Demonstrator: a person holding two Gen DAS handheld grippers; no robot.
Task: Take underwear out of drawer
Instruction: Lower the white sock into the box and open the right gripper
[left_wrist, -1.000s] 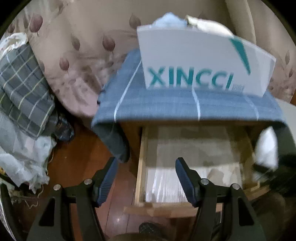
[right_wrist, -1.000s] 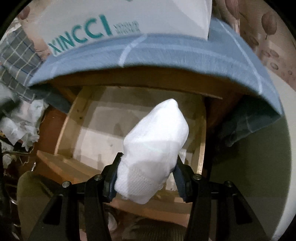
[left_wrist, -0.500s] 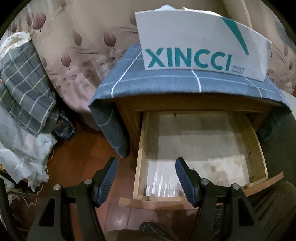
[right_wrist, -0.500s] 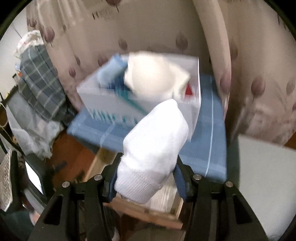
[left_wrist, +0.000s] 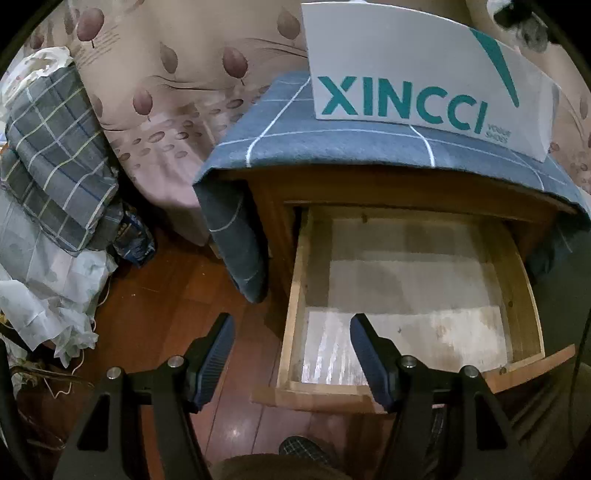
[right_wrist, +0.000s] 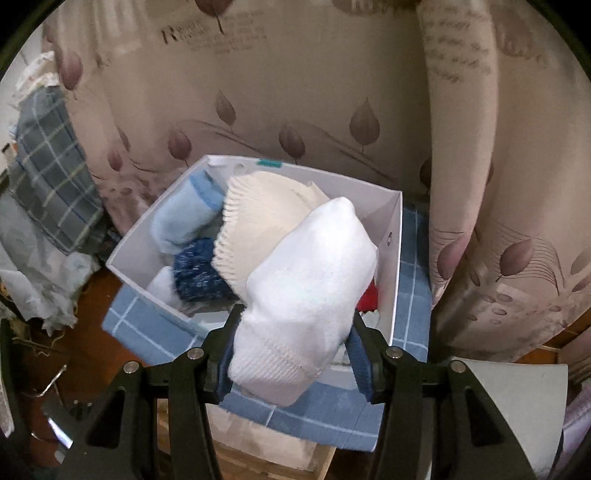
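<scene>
"XINCCI" runs in large teal capitals across the side of a white box (left_wrist: 424, 74) — smaller print beside it too blurred to read. The curtain (right_wrist: 221, 37) carries script lettering, not legible.

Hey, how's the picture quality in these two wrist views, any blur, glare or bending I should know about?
Left wrist view: sharp, dim and warm; fisheye bows the drawer rim and the white box; a small glare spot on the floor. Right wrist view: the rolled white garment in the right hand-held gripper looks slightly overexposed, the curtain softly blurred, the corners black.
</scene>
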